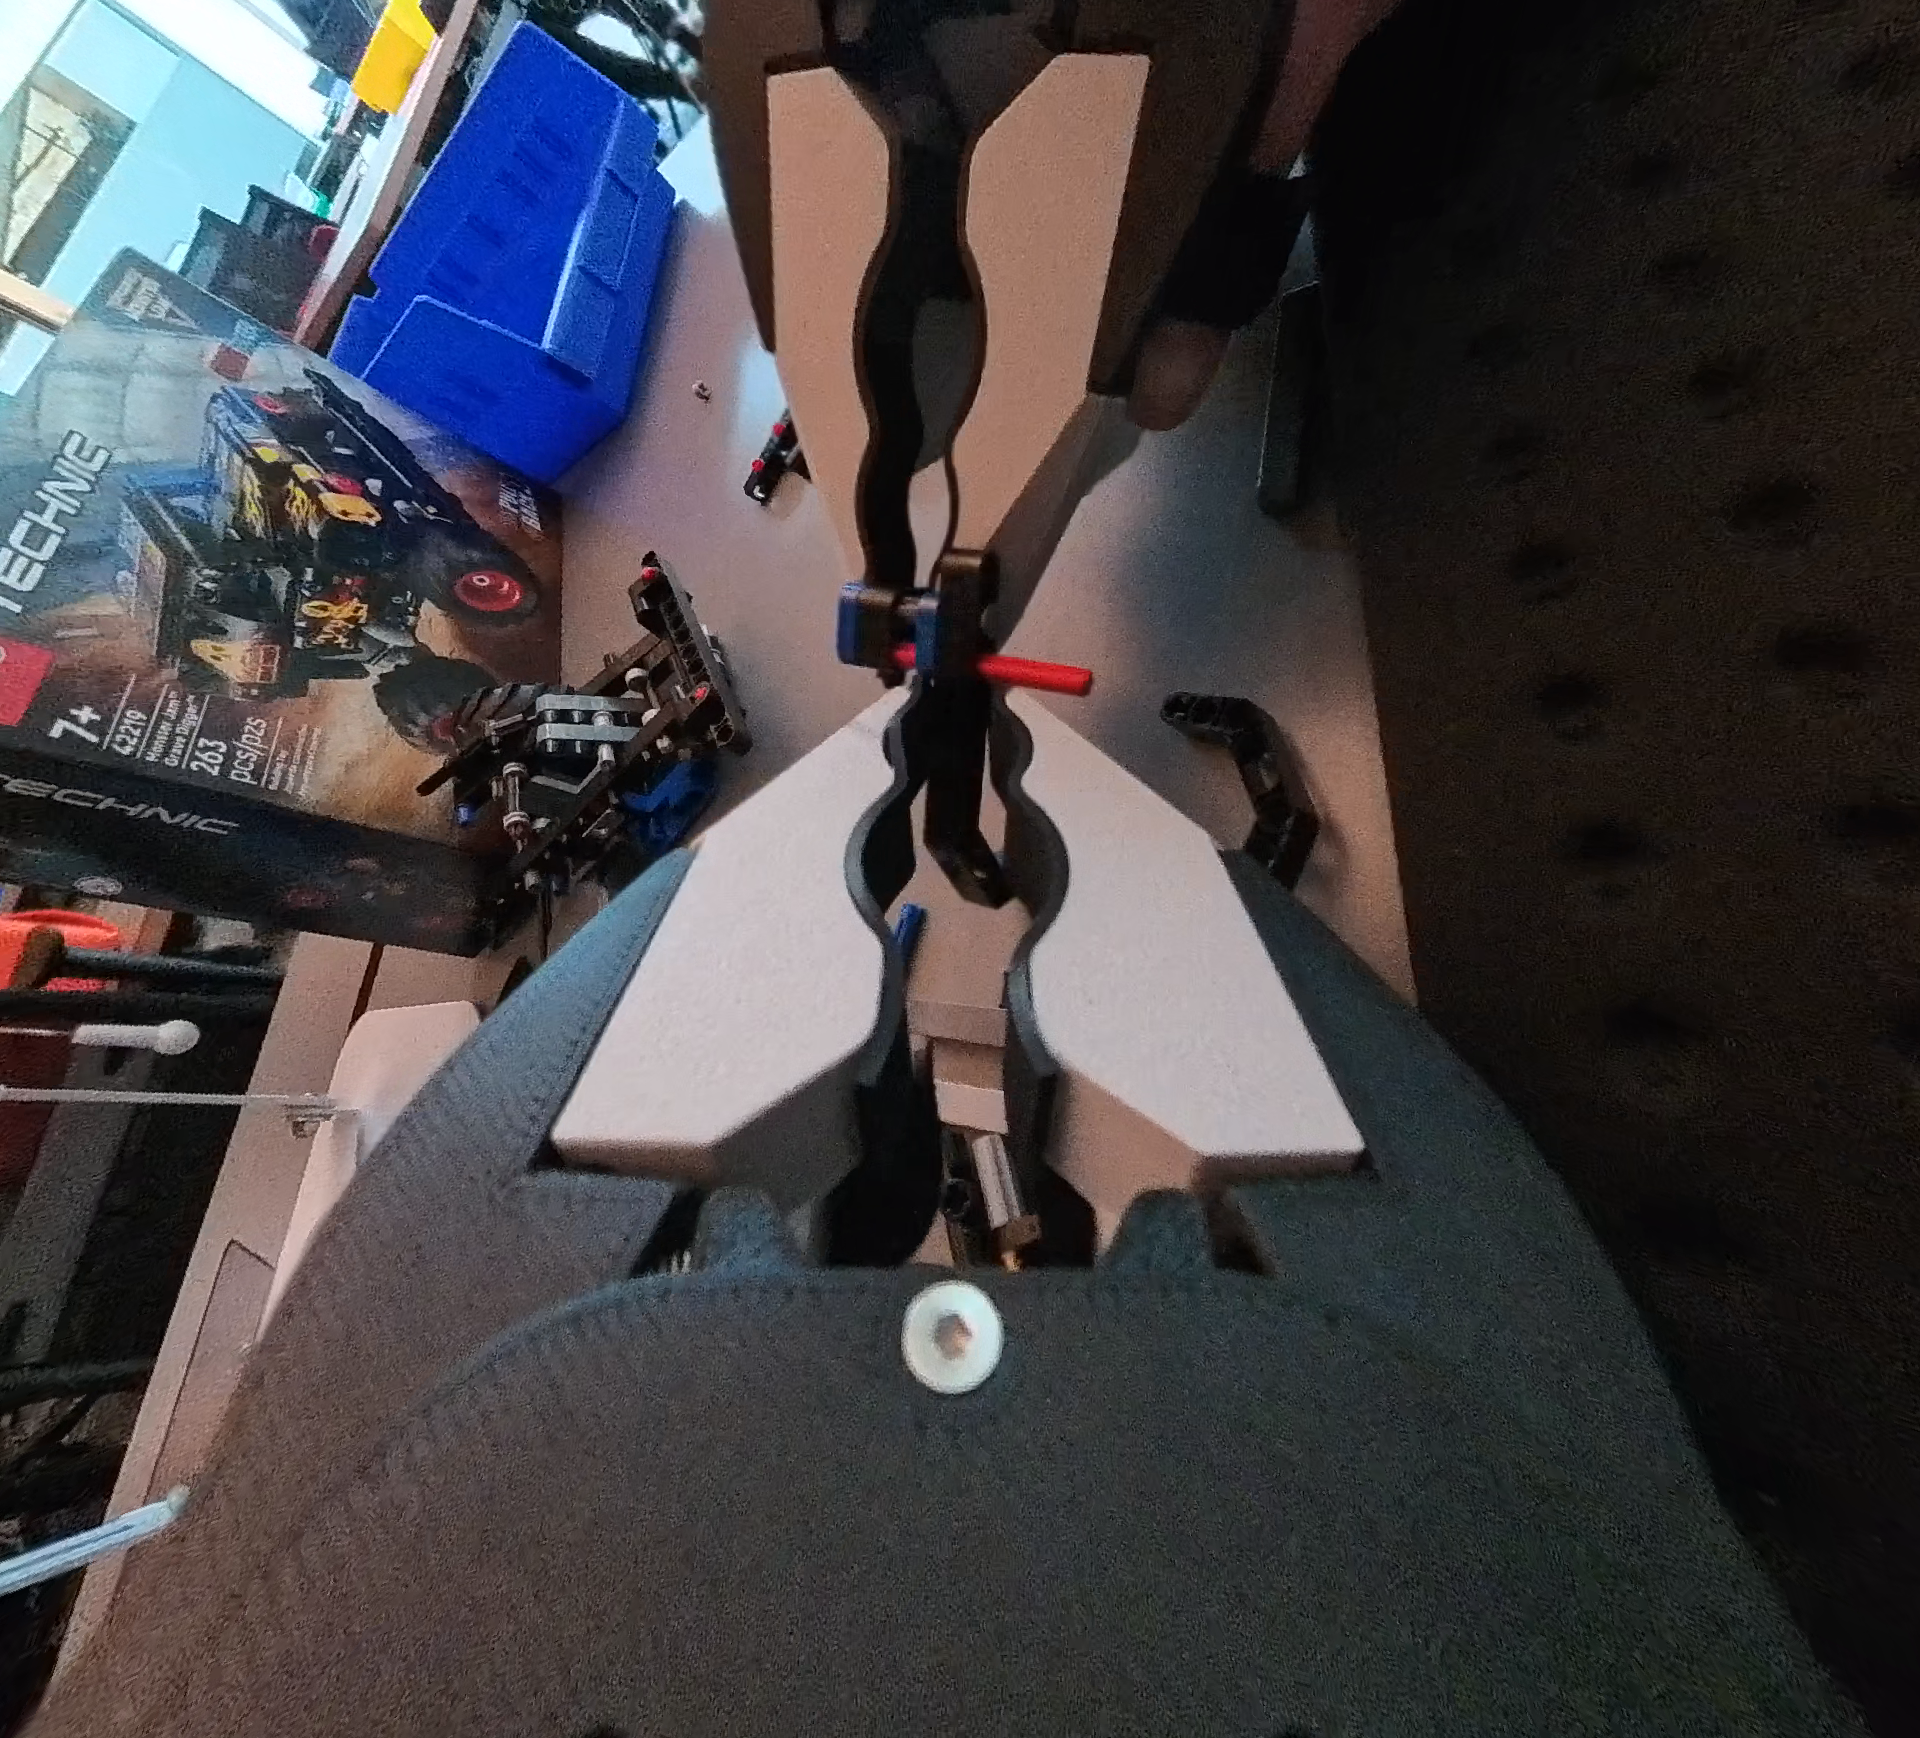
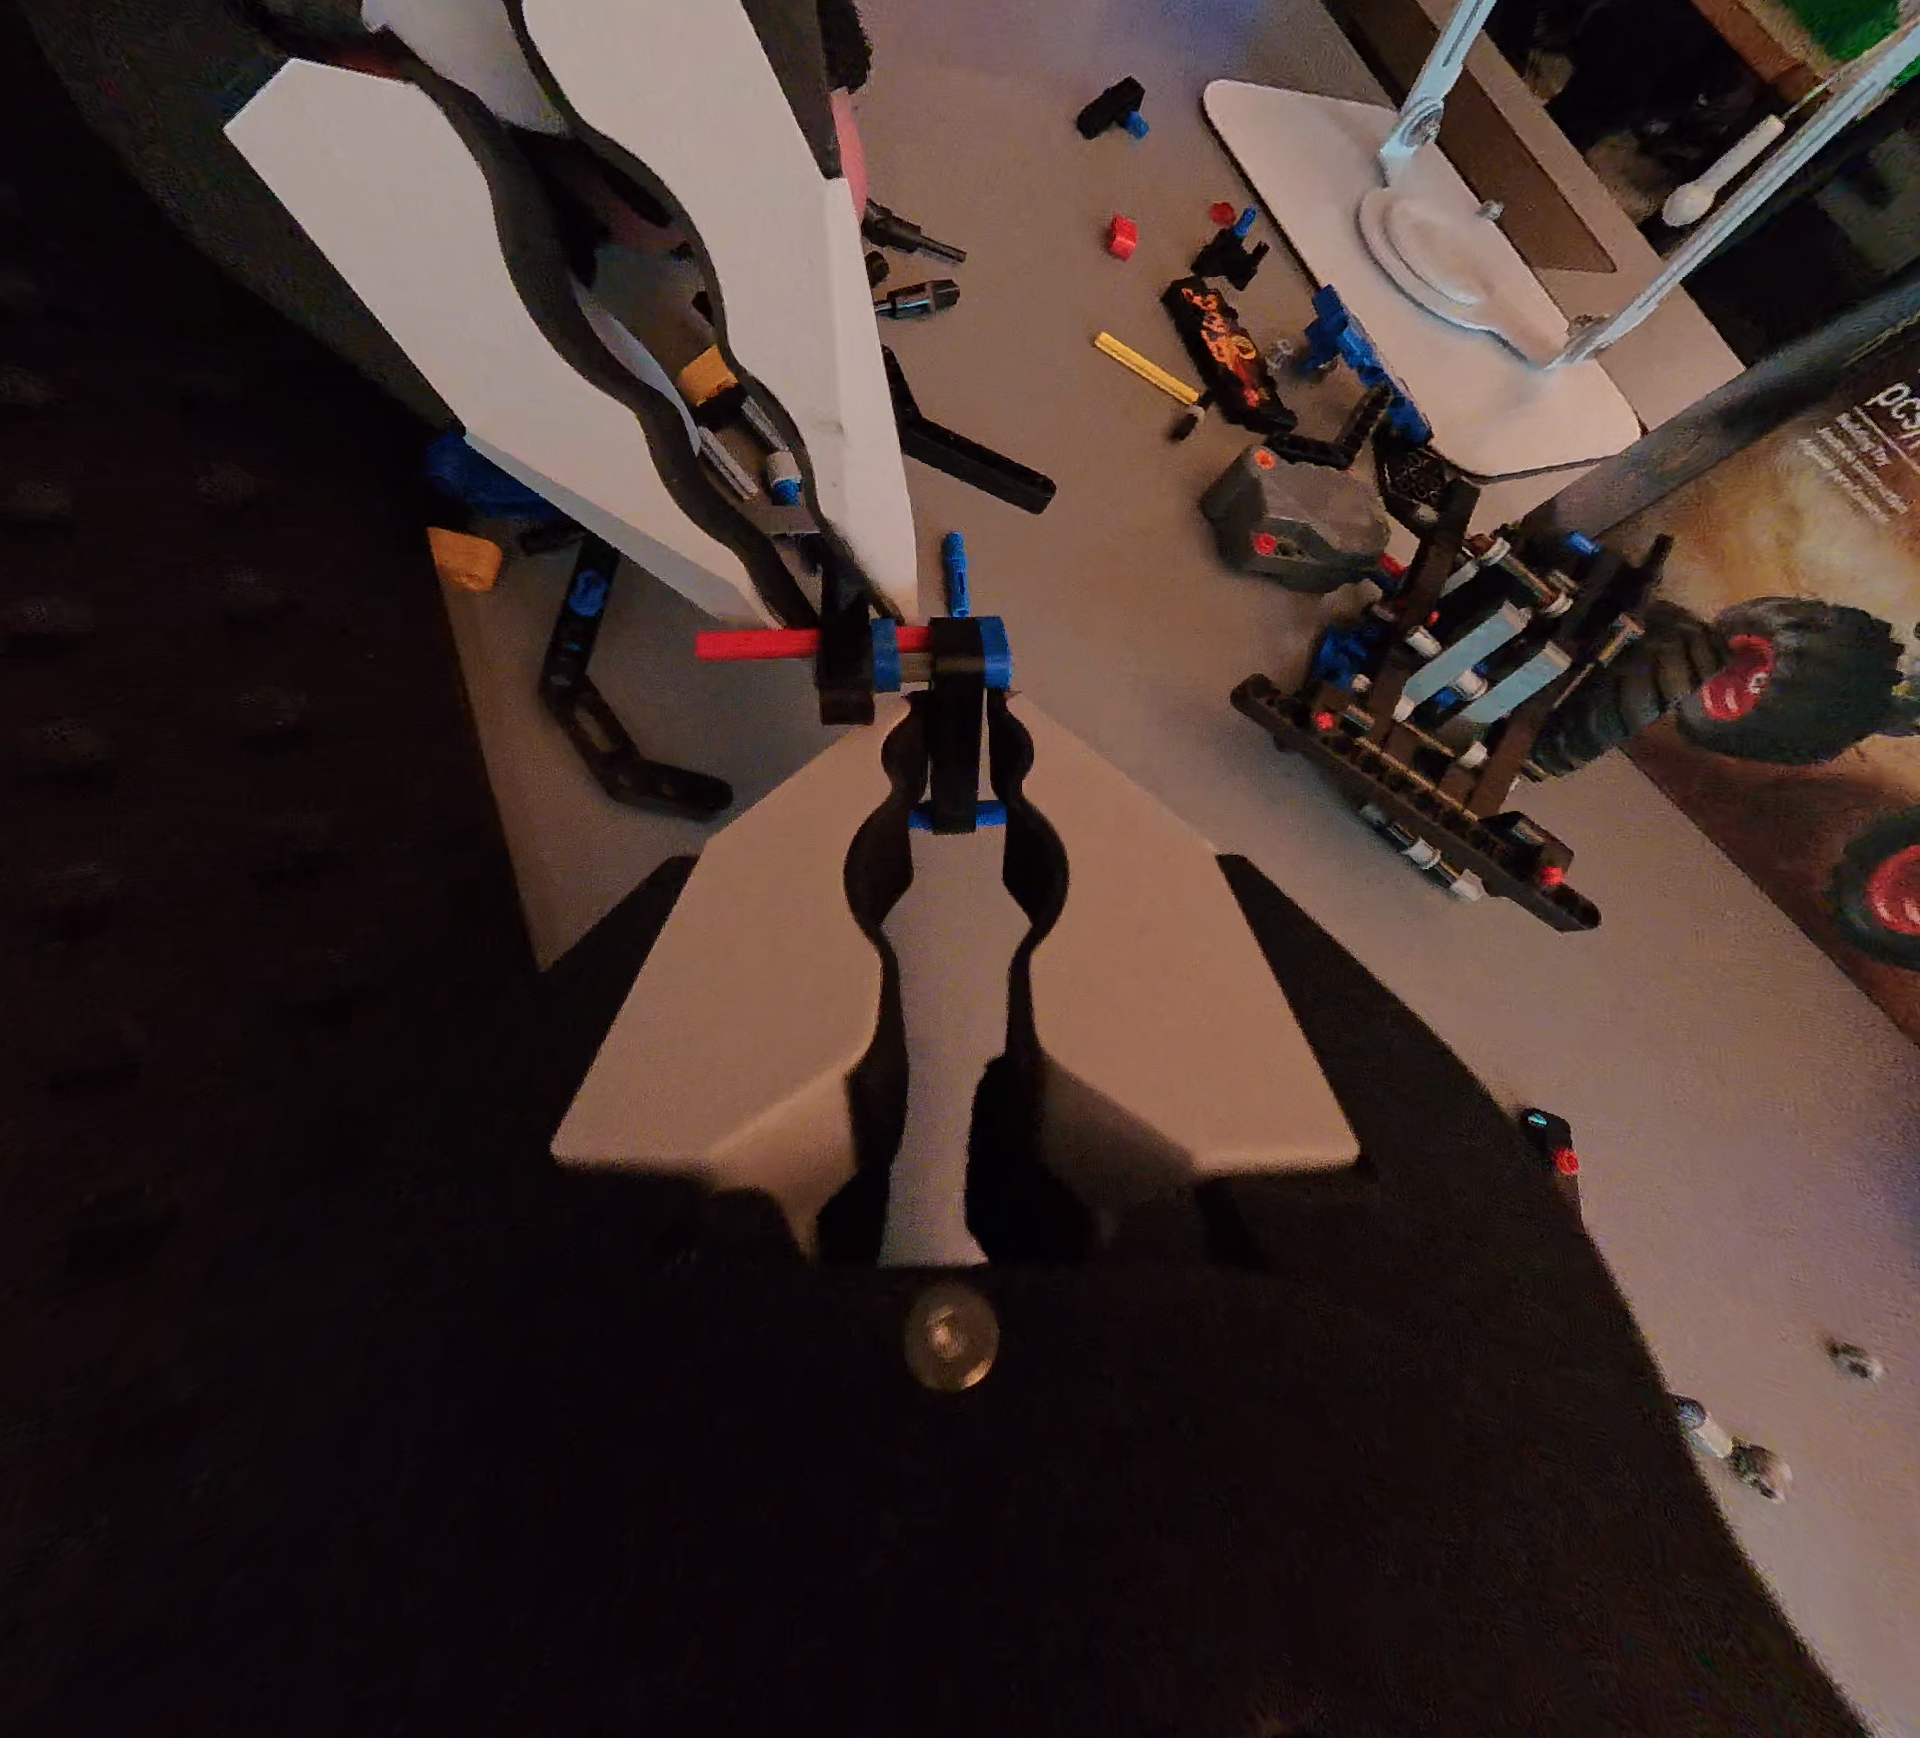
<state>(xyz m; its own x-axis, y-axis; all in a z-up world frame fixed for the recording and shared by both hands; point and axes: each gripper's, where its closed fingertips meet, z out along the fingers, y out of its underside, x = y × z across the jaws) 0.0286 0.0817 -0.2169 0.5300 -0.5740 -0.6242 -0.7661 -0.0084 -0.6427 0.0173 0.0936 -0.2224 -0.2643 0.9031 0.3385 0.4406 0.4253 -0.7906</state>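
1. The left gripper (image 1: 940, 722) is clenched on a black beam (image 1: 951, 784), which runs back between its wavy dark pads, in the air above the grey desk (image 1: 1164, 545).
2. At the beam's far end a red axle (image 1: 1029, 672) crosses it sideways, sticking out beyond the fingertips on one side and meeting a blue connector (image 1: 862, 623) on the other.
3. The right gripper (image 2: 951, 732) comes in tip to tip from the opposite side and grasps a second black beam (image 2: 954, 743) carrying blue pins, joined to the same small assembly on the red axle (image 2: 758, 645).
4. In the right wrist view the left gripper (image 2: 831, 592) stands just beyond the assembly, its white fingers (image 2: 436, 254) reaching up toward the top left corner.
5. An angled black beam (image 1: 1252, 769) lies on the desk near its dark edge, beside the left gripper.
6. Farther in, a half-built black toy chassis (image 2: 1455, 722) with blue and red pins rests against a printed toy box (image 1: 239, 587).
7. Loose parts are scattered beyond: a yellow axle (image 2: 1146, 369), a red piece (image 2: 1121, 236), a grey block (image 2: 1299, 525).
8. A white lamp base (image 2: 1434, 275) and a blue bin (image 1: 520, 275) sit toward the desk's far edge.
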